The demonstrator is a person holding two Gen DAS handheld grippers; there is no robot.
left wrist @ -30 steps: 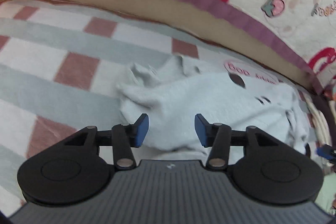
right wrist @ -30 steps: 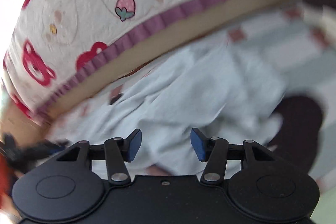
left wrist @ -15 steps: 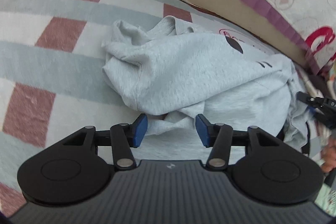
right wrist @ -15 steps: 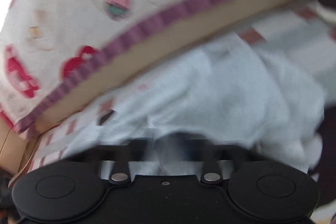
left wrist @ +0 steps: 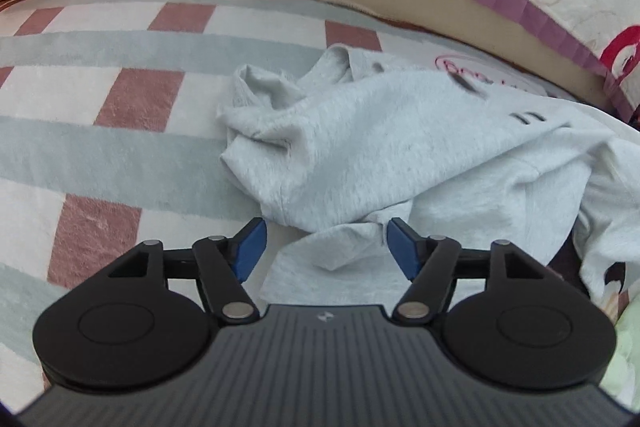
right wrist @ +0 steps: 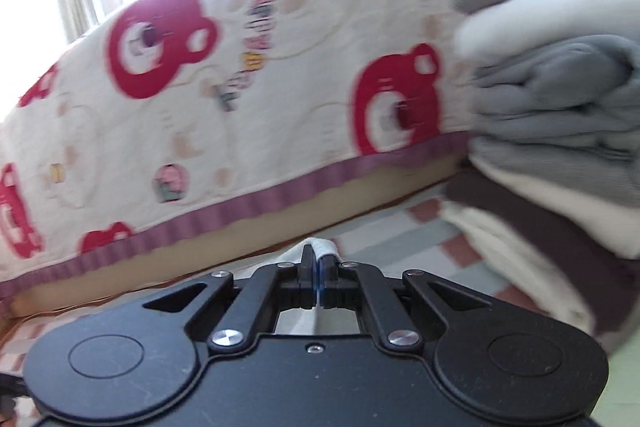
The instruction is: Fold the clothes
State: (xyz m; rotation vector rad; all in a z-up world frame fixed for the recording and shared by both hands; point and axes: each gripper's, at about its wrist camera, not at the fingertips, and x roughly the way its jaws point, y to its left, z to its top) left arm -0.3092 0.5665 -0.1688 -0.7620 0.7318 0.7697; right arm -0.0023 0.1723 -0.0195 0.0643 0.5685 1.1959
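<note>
A crumpled pale grey cotton garment (left wrist: 372, 155) lies in a heap on the plush rug checked in white, grey-green and dusty pink (left wrist: 100, 131), spreading from the centre toward 3 o'clock in the left wrist view. The left claw (left wrist: 322, 247) is released, its blue pads wide apart, a fold of the garment lying between them. The right claw (right wrist: 319, 277) is clenched on a white edge of the garment. At 3 o'clock in the right wrist view stands a stack of folded grey, white and brown clothes (right wrist: 560, 131), beside the cream bear-print quilted cover with purple frill (right wrist: 240, 87).
</note>
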